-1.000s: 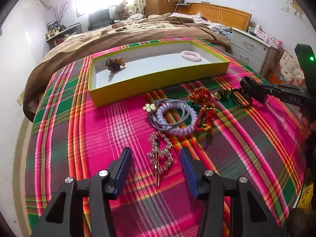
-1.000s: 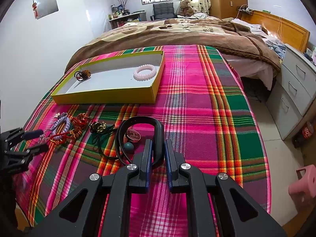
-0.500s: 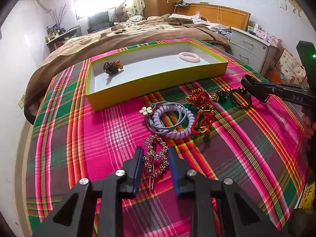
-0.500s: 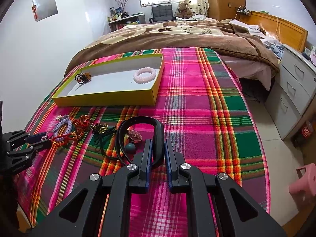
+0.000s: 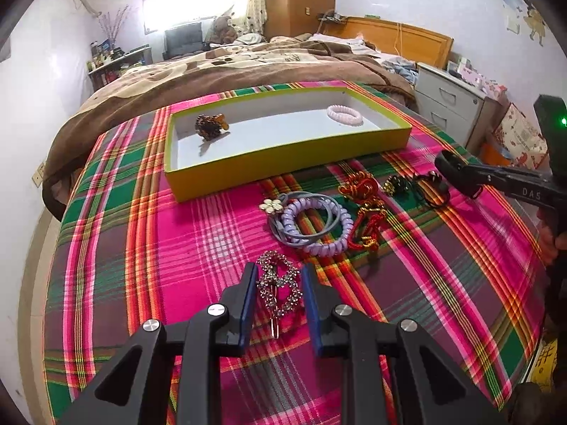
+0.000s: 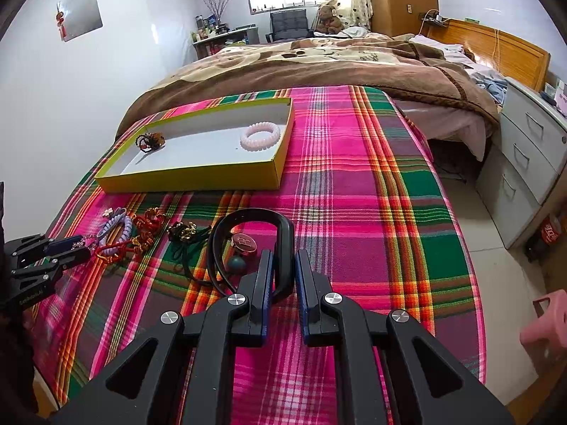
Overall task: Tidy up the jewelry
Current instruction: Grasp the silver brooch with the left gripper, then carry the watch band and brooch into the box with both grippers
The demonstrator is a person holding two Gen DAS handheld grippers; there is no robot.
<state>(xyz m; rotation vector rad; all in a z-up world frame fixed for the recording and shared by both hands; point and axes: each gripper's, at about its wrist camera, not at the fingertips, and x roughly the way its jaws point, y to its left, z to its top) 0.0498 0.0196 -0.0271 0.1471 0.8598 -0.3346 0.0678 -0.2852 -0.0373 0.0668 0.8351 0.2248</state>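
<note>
My left gripper (image 5: 278, 276) is shut on a rhinestone hair clip (image 5: 278, 285) just above the plaid cloth; it also shows in the right wrist view (image 6: 67, 249). My right gripper (image 6: 283, 260) is shut on a black headband (image 6: 280, 233); it also shows in the left wrist view (image 5: 457, 173). A yellow box (image 5: 283, 163) holds a pink beaded bracelet (image 5: 344, 115) and a brown beaded piece (image 5: 211, 125). Purple coil and grey hair ties (image 5: 308, 225), red knotted cords (image 5: 365, 209) and dark gold pieces (image 5: 397, 186) lie in front of it.
The plaid cloth covers a round table (image 6: 372, 184). A bed (image 6: 319, 60) lies behind it, white drawers (image 6: 524, 163) stand at the right, and a pink stool (image 6: 545, 322) is on the floor. A round charm and a teal bead (image 6: 242, 251) lie inside the headband.
My left gripper moved forward over the rhinestone hair clip and closed from wide open onto it. My right gripper has stayed shut on the headband, nearly still.
</note>
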